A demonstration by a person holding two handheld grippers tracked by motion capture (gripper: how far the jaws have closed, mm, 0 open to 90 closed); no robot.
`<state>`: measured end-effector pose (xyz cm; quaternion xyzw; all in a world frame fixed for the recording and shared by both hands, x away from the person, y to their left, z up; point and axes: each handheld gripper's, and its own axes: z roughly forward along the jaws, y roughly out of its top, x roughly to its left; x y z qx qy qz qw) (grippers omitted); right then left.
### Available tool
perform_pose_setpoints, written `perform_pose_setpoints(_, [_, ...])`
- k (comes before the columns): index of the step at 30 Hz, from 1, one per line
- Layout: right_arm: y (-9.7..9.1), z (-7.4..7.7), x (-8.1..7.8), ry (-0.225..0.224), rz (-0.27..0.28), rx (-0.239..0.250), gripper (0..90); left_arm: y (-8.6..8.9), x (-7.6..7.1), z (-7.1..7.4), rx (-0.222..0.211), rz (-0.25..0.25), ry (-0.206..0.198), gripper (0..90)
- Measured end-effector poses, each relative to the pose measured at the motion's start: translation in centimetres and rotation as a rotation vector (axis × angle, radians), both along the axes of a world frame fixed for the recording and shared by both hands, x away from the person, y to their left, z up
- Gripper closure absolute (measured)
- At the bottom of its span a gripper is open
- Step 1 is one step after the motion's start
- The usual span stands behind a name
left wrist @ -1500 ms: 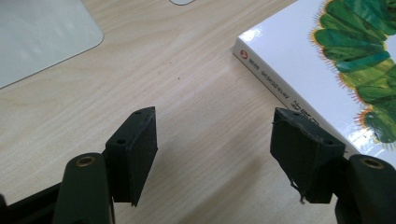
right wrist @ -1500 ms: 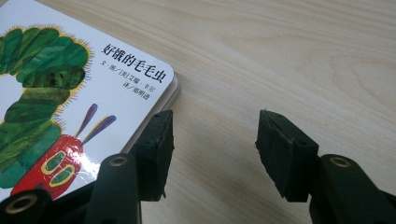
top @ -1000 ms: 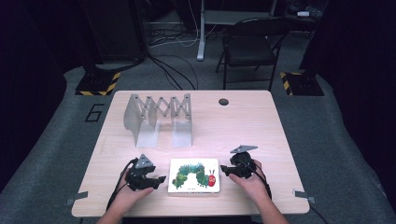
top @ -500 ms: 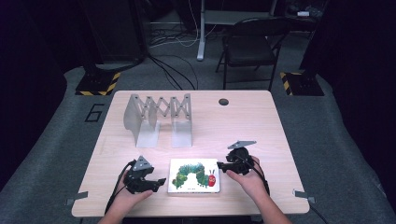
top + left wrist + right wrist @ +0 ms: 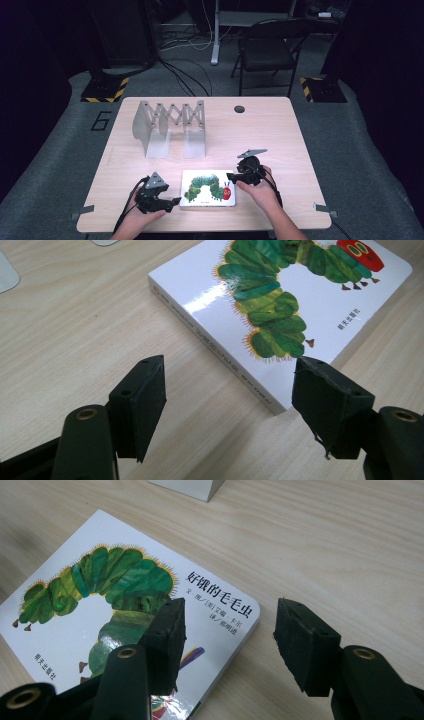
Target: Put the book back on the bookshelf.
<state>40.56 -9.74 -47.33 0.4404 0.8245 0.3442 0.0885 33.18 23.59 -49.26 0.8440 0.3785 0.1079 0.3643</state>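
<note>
Book (image 5: 208, 188) lies flat near the front edge of the table (image 5: 280, 135), between open left claw (image 5: 176, 200) and open right claw (image 5: 229, 176), so a shallow grip could slip off its glossy cover.

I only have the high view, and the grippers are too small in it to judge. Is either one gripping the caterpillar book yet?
Observer: No. In the left gripper view the left gripper is open, its jaws having just opened. A spine corner of the book lies between them, untouched.
Operator: And the right one?
Observer: The right gripper is open too, its jaws also having just opened. One jaw hangs over the cover, the other over bare table.
Operator: Which corner is that?
Observer: The one beside the printed title.
</note>
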Motion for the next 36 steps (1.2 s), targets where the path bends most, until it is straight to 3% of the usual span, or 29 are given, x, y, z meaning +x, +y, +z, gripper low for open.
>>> perform_pose_setpoints(2, [0.3, -0.3, 0.0, 0.012, 0.0, -0.003, 45.1, -0.4, -0.2, -0.1, -0.008, -0.005, 0.003, 30.0])
perform_pose_setpoints(5, [0.4, -0.5, 0.0, 0.009, 0.006, -0.004, 44.2, -0.6, -0.2, -0.3, 0.026, -0.02, -0.006, 29.9])
perform_pose_setpoints(11, [0.4, -1.0, 0.2, 0.021, 0.001, -0.001, 42.6, -1.1, -0.1, -1.0, 0.045, -0.036, 0.014, 29.2])
perform_pose_setpoints(20, [0.7, -1.7, 0.6, 0.031, 0.006, -0.011, 42.0, -1.9, -0.3, -1.4, 0.042, -0.081, 0.026, 28.0])
perform_pose_setpoints(36, [0.9, -2.6, 1.5, 0.093, -0.001, 0.024, 42.0, -3.1, -0.8, -2.2, 0.049, -0.111, 0.037, 29.7])
